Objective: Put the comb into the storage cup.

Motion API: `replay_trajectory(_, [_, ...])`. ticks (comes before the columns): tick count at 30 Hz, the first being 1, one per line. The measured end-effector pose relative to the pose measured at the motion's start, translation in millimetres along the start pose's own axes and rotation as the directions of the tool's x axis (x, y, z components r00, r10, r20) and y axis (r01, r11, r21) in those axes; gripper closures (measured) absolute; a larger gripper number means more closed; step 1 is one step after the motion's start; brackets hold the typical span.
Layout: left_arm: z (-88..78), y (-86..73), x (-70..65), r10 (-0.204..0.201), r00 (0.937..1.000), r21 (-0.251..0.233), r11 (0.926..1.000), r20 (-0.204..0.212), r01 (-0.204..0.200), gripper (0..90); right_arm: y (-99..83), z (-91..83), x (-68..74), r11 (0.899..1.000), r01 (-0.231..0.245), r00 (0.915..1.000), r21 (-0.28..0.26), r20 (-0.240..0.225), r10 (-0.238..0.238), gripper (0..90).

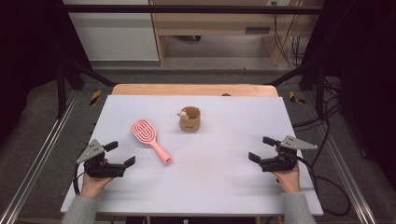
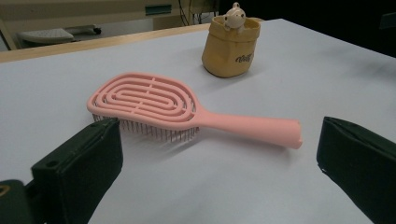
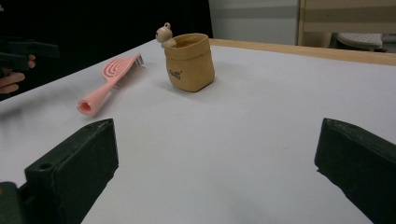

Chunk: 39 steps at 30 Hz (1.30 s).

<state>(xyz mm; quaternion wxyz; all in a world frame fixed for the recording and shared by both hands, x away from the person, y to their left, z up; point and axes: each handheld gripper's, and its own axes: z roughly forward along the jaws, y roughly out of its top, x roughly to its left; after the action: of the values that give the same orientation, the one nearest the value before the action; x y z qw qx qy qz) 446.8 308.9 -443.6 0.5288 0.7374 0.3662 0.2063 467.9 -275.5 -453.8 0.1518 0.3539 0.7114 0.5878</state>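
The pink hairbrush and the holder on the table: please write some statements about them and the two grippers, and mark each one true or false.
1. The pink hairbrush lies flat on the white table. True.
2. The left gripper is closed on the brush handle. False: its jaws stand open and apart from the brush.
3. The tan holder stands upright, apart from the brush. True.
4. The right gripper holds the holder. False: it is open and holds nothing.
5. The brush bristles face up. False: they face down.

Matt pink plastic hairbrush (image 2: 187, 109), smooth handle
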Motion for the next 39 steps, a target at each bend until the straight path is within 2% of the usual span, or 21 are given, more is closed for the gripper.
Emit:
replay_trajectory(13, [1.4, 4.3, -2.4, 0.010, 0.9999, 0.001, 1.0000, -0.004, -0.010, 0.3, 0.1, -0.5, 0.4, 1.000, 0.008, 1.0000, -0.002, -0.004, -0.008, 0.2])
replay_trajectory(25, [2.6, 8.4, -3.5, 0.001, 0.9999, -0.003, 1.0000, -0.016, -0.001, 0.3, 0.1, -0.5, 0.6, 1.000, 0.012, 0.9999, -0.002, -0.005, -0.012, 0.2])
replay_trajectory(39, [6.2, 24.2, -9.8, -0.001, 0.9992, 0.007, 1.0000, -0.039, 0.001, 0.4, 0.2, -0.9, 0.7, 1.000, 0.014, 0.9999, -0.002, -0.004, -0.014, 0.2])
